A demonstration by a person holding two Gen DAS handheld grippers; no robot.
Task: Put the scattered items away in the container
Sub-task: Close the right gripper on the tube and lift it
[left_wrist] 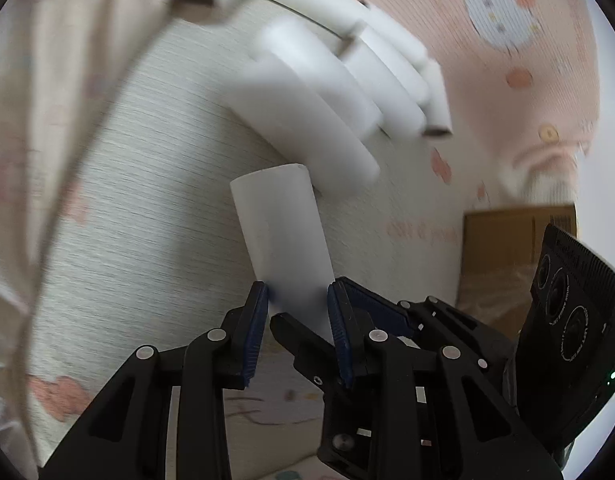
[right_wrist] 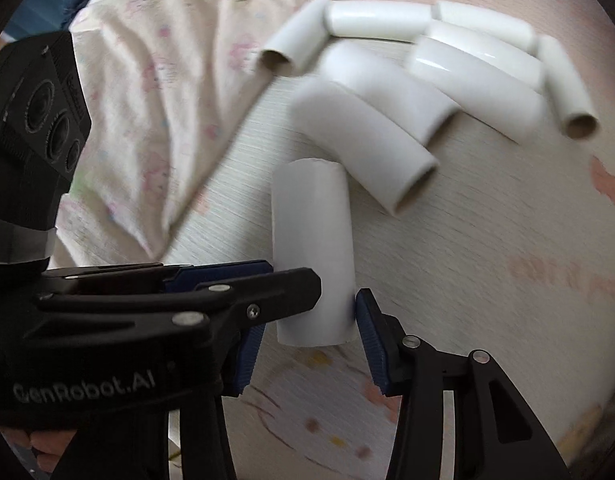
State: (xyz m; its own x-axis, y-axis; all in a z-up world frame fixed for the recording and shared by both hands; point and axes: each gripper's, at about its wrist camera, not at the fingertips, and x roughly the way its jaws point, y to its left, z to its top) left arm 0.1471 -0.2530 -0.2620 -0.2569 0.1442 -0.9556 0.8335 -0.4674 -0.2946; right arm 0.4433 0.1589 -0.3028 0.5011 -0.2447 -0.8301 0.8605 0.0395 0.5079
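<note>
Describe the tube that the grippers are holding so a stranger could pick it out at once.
Start from the pale wood-grain board lying on the patterned bedding, where a cluster of white tubes lies flat. Nearer the cameras, one white tube is gripped by the left hand-held gripper and sits between the right hand-held gripper fingers. It alone is raised off the board.

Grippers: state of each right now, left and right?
Left gripper: shut on the white tube, pads against both its sides.
Right gripper: around the same white tube; one pad touches it, the other is hidden, so grip cannot be told.
</note>
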